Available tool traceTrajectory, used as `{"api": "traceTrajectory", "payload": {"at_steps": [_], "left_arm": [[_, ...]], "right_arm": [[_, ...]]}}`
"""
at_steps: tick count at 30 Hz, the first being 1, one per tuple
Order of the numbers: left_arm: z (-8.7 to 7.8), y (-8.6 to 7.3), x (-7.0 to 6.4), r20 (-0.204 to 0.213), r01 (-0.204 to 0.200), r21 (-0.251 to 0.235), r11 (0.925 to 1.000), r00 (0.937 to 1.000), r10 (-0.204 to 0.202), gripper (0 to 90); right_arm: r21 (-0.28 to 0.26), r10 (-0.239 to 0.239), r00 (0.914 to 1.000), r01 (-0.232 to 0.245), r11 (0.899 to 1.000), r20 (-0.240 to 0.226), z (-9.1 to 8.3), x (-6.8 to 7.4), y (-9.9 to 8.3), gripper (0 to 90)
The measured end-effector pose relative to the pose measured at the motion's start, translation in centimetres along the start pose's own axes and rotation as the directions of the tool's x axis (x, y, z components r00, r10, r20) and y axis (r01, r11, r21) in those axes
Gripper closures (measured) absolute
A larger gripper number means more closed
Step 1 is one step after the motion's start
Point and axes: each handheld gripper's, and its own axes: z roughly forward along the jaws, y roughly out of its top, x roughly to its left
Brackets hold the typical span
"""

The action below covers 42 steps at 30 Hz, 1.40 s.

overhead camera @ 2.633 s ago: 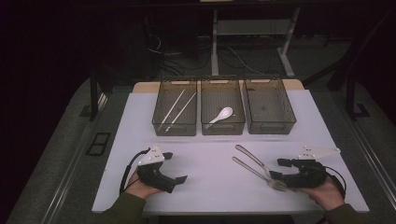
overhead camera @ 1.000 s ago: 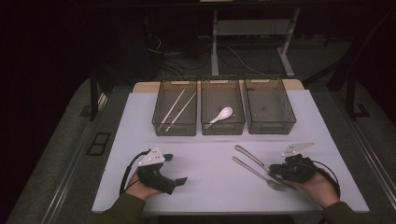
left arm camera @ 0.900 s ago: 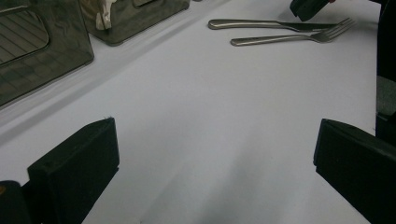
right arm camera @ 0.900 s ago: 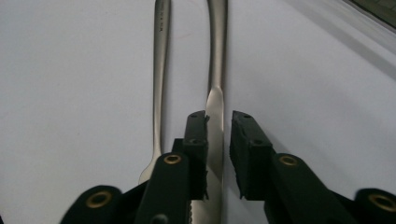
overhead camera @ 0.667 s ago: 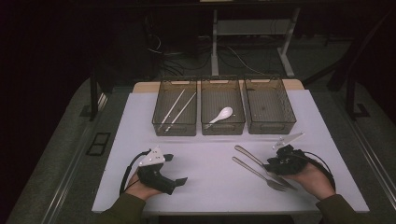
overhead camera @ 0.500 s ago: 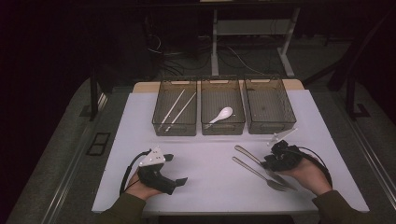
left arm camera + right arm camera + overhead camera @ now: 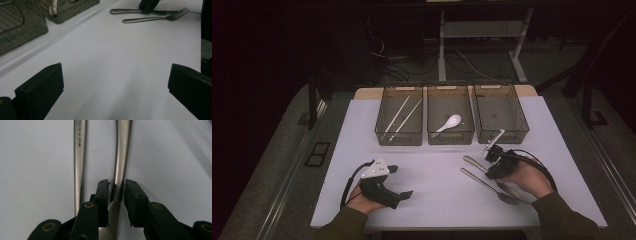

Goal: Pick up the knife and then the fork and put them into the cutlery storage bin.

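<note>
Right hand-held gripper (image 7: 117, 192) is closing around the handle of a silver metal knife (image 7: 121, 157), jaws nearly clamped with the handle between the pads; a sliver of gap is showing on each side, so full grip can't be confirmed. The knife is lying flat on the white worktop (image 7: 437, 175), just in front of the right-most bin. A silver metal fork (image 7: 79, 165) is lying just beside it, parallel, not touching the jaws. In the high view the right hand-held gripper (image 7: 493, 161) is tilting steeply down onto the handle end of the knife (image 7: 474, 162), with the fork (image 7: 489, 186) nearer the person.

Left hand-held gripper (image 7: 115, 85) is sitting wide open, jaws far apart, gripping nothing, over bare worktop. In the high view it (image 7: 404, 185) is resting near the front left edge.

Three dark mesh bins are standing in a row at the back: the left bin (image 7: 399, 134) is holding a pair of pale chopsticks (image 7: 402, 116), the middle bin (image 7: 450, 136) is holding a white ceramic soup spoon (image 7: 448, 123), the right bin (image 7: 502, 132) is showing no contents.

Right hand (image 7: 528, 176) is wrapping the gripper body, wrist angled inward, forearm coming from the bottom right. Left hand (image 7: 364, 200) is lying low on the worktop, palm around the grip.
</note>
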Motion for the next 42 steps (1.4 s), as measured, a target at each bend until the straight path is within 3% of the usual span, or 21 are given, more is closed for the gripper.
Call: {"api": "traceTrajectory", "payload": {"at_steps": [5, 11, 14, 21, 23, 28, 34, 37, 39, 42], "left_arm": [[0.0, 0.0, 0.0, 0.0, 0.0, 0.001, 1.0, 1.0, 0.0, 0.0], [0.1, 0.0, -0.1, 0.002, -0.001, 0.006, 1.0, 1.0, 0.001, 0.0], [0.1, 0.0, -0.1, 0.003, -0.002, 0.006, 1.0, 1.0, 0.002, 0.0], [0.1, 0.0, 0.0, 0.006, -0.006, 0.006, 1.0, 1.0, 0.006, 0.0], [0.1, 0.0, 0.0, 0.008, -0.006, 0.006, 1.0, 1.0, 0.006, 0.0], [0.1, 0.0, -0.1, 0.011, -0.009, 0.006, 0.9999, 0.9999, 0.009, 0.0], [0.1, 0.0, -0.1, 0.014, -0.011, 0.006, 0.9999, 0.9998, 0.011, 0.0], [0.1, 0.0, -0.1, 0.014, -0.012, 0.006, 0.9999, 0.9998, 0.012, 0.0], [0.1, 0.0, -0.1, 0.014, -0.011, 0.004, 0.9999, 0.9998, 0.011, 0.0], [0.1, 0.0, 0.0, 0.014, -0.01, 0.006, 0.9999, 0.9998, 0.01, 0.0]], "right_arm": [[0.07, -0.017, 0.9997, 0.016, 0.997, 0.017, 0.3, 0.2, 0.8, 73.7], [0.163, -0.024, 0.9996, 0.022, 0.986, 0.014, 0.6, 0.0, 2.1, 74.4], [0.18, -0.015, 0.9997, 0.012, 0.984, 0.019, 0.6, 0.0, 2.3, 76.2], [0.16, -0.031, 0.9994, 0.027, 0.987, 0.019, 0.5, 0.0, 2.1, 79.6], [0.146, -0.021, 0.9998, 0.02, 0.989, 0.002, 0.5, -0.1, 1.9, 79.7], [0.108, -0.008, 0.9996, 0.005, 0.994, 0.027, 0.2, -0.6, 1.6, 79.7], [0.004, 0.027, 0.9996, -0.027, 1.0, -0.008, -1.2, -1.4, 1.0, 79.7], [-0.059, 0.037, 0.9986, -0.039, 0.997, -0.037, -2.1, -1.9, 0.7, 79.6], [-0.093, 0.043, 0.9985, -0.046, 0.995, -0.032, -2.7, -2.2, 0.4, 79.7], [-0.158, 0.06, 0.9973, -0.067, 0.985, -0.043, -3.6, -2.9, 0.0, 79.7]]}}
